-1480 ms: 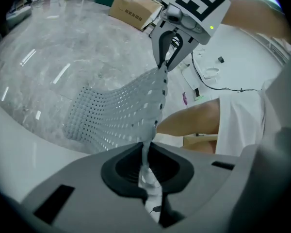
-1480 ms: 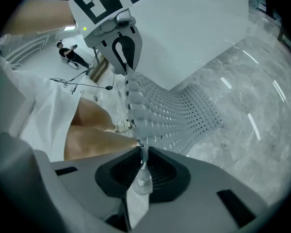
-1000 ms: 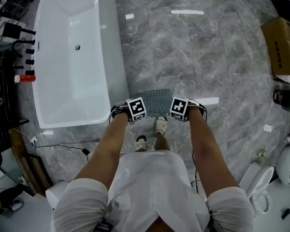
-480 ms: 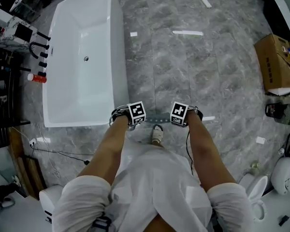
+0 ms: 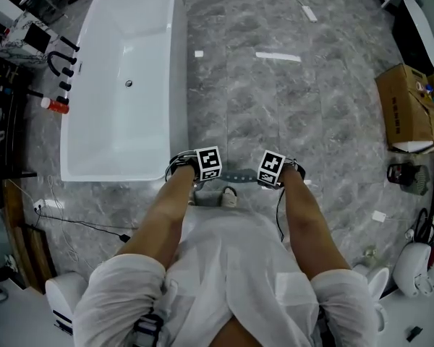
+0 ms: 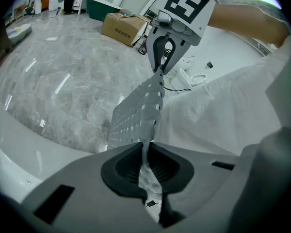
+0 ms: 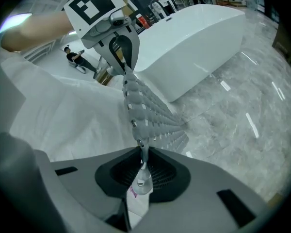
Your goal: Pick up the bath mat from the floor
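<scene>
The mat (image 5: 239,175) hangs as a perforated sheet stretched between the two grippers in front of the person, just beside the tub (image 5: 123,92), with its top edge kept taut so it drapes flat instead of bunching. The left gripper (image 6: 144,161) is clamped nearly closed on one top corner and the right gripper (image 7: 141,166) on the other, which shares the weight. The pick-up looks all but done, though I cannot tell whether the lower edge clears the floor (image 5: 275,107).
</scene>
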Demonstrator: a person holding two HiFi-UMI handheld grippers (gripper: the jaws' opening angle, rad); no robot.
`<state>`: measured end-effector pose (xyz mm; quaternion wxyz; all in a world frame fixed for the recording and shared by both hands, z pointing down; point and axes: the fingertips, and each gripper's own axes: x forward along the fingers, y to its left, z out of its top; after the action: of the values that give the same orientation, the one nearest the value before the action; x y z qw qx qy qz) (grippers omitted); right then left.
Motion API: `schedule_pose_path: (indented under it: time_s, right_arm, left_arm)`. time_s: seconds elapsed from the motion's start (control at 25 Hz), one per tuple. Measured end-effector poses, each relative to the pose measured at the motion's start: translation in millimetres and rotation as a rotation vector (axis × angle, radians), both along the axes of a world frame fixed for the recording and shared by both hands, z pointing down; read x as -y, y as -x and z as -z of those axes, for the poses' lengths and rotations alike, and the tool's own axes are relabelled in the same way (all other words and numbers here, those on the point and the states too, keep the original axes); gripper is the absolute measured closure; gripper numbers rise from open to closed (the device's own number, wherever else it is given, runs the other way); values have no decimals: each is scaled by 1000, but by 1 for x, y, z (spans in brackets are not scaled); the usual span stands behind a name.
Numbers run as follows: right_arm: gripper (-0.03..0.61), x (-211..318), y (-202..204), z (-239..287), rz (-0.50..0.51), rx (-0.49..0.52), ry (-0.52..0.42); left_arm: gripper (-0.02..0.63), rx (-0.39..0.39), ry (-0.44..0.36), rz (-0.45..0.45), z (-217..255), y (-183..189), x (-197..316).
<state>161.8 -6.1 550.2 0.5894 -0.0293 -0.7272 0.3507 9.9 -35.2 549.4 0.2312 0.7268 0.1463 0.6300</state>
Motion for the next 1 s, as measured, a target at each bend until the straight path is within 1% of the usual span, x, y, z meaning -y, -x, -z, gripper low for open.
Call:
schedule_pose_path:
  time_s: [0.36,0.6,1.0]
  right_arm:
    - [517,4,2,12,16,-20,-13]
    - [518,5,9,16,-13,0,-18]
    - [518,5,6,18,-22,7,-24]
  left_arm:
    - [580,-20,-12,-29,10,1,8]
    - [580,-15,-17,-34,16,7,13]
    - [580,-14,-20,-47,22,3,14]
